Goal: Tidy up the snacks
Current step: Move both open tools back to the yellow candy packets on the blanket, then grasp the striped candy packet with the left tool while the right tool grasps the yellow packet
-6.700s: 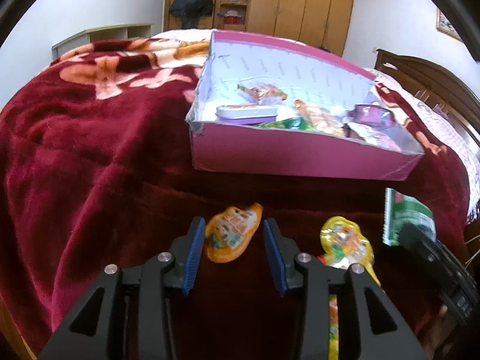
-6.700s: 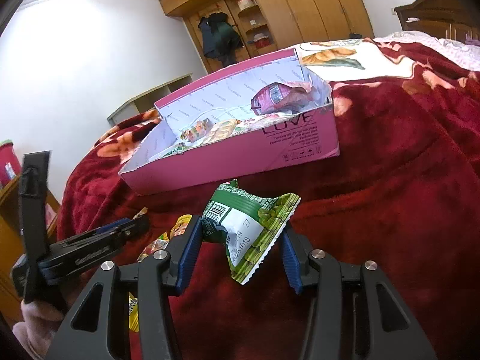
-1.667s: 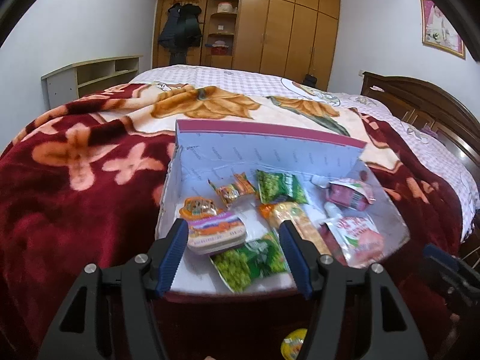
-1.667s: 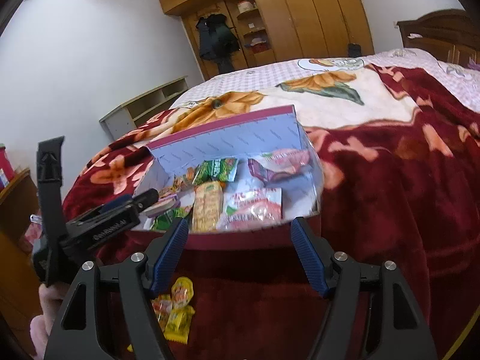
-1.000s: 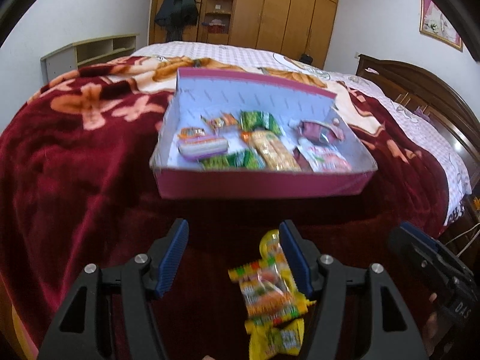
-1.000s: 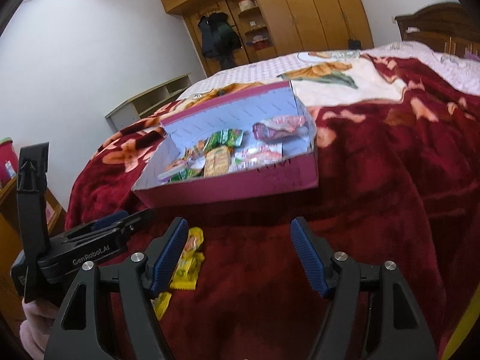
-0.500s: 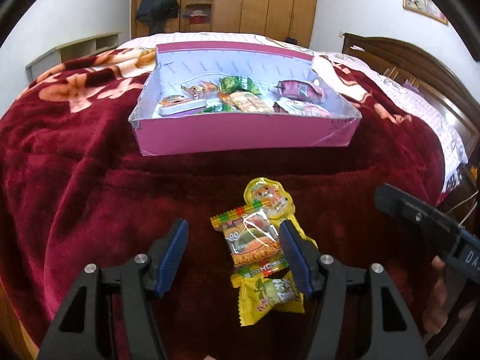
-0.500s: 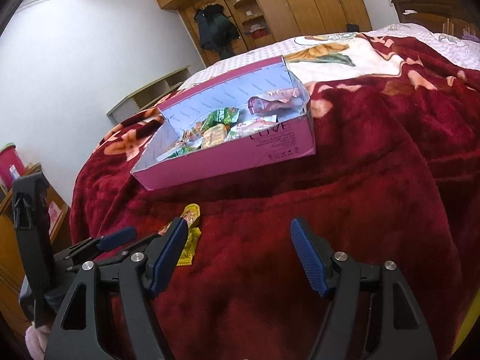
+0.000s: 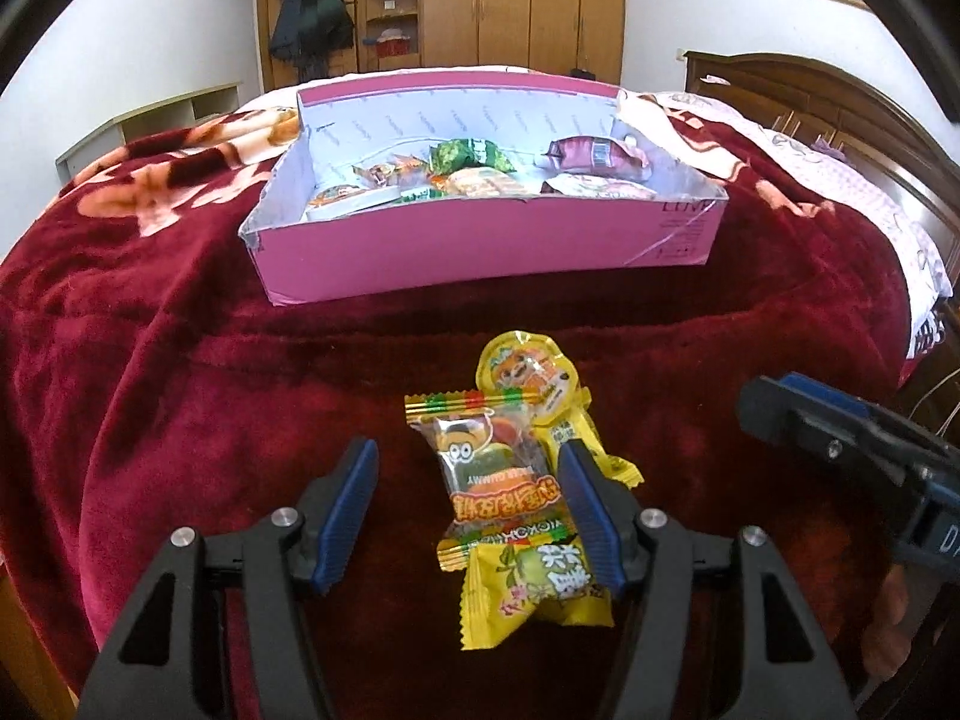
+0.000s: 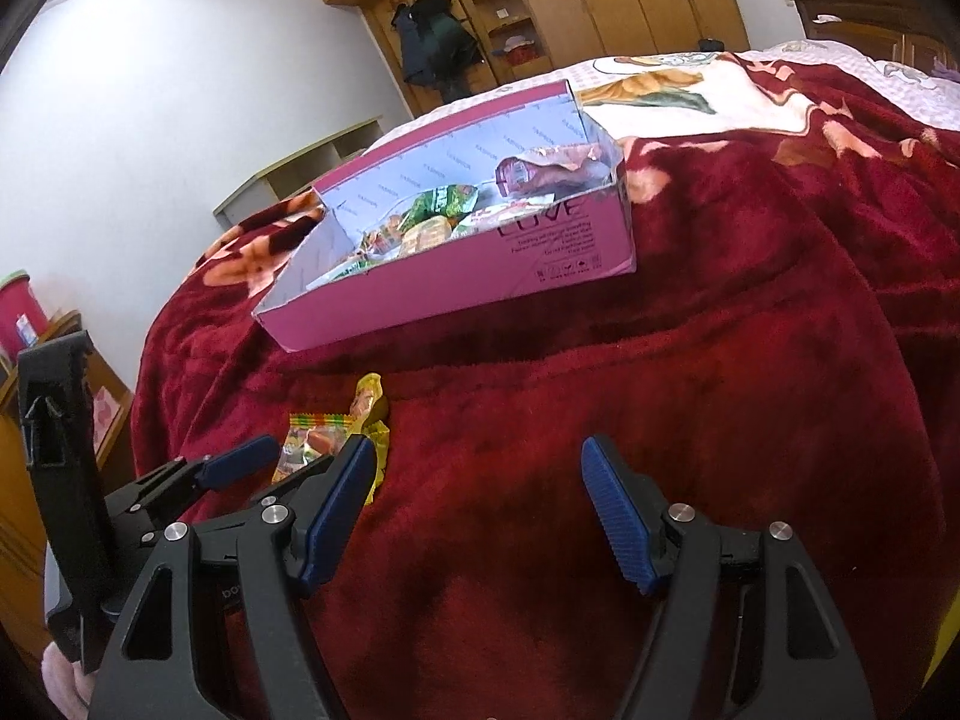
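Three loose snacks lie in a small pile on the dark red blanket (image 9: 180, 396): a clear gummy packet (image 9: 498, 474) with an orange label, a yellow pouch (image 9: 528, 372) behind it and a yellow packet (image 9: 540, 582) in front. My left gripper (image 9: 468, 504) is open and low over the pile, with the gummy packet between its blue pads (image 9: 348, 498), not pressed. The pink box (image 9: 480, 246) further back holds several snacks. My right gripper (image 10: 477, 516) is open over bare blanket, right of the pile (image 10: 312, 444), with nothing between its fingers.
The pink box (image 10: 456, 276) has its lid flap raised behind it. The bed's edge falls away at the left, where a wooden cabinet (image 10: 12, 480) stands. A wooden headboard (image 9: 840, 102) is at the right, wardrobes (image 9: 510, 0) at the back wall.
Both grippers have drawn back from the box and sunk toward the blanket. The left one has come down over the snack pile, so the gummy packet now lies between its jaws.
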`<control>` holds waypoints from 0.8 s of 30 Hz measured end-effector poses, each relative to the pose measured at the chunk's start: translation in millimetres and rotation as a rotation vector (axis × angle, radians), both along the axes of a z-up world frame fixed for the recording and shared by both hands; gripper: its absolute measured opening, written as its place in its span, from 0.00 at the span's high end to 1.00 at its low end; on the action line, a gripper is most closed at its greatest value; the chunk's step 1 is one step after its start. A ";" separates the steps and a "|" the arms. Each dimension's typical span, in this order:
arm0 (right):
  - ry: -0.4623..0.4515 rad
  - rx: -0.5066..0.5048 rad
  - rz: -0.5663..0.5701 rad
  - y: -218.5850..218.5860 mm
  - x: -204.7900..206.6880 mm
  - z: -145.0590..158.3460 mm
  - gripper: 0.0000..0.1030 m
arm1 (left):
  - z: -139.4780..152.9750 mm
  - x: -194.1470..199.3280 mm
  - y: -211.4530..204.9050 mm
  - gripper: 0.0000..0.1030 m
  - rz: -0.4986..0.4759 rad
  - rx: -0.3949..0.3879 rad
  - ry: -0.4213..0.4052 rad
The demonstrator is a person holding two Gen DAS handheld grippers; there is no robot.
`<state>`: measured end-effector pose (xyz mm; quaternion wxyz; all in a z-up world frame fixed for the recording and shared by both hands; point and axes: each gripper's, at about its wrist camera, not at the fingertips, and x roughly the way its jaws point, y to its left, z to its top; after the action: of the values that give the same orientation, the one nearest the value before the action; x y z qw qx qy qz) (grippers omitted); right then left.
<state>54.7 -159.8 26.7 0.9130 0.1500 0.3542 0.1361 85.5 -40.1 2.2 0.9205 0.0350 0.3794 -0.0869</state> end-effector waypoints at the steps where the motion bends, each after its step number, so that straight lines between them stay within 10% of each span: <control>1: 0.000 -0.001 0.001 -0.1 -0.5 -0.6 0.29 | -0.2 0.4 -0.5 0.38 -0.001 0.003 -0.002; 8: -0.010 -0.015 0.012 3.0 -3.7 -4.1 0.29 | 0.4 -2.4 -9.7 0.57 -0.028 0.030 -0.030; 24: -0.006 -0.032 0.012 4.6 -3.8 -6.4 0.29 | 3.4 -3.3 14.4 0.59 0.048 -0.051 -0.046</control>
<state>50.9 -155.2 20.4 0.9154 0.1329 0.3547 0.1361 82.1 -25.7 5.6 0.9314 0.0045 0.3565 -0.0733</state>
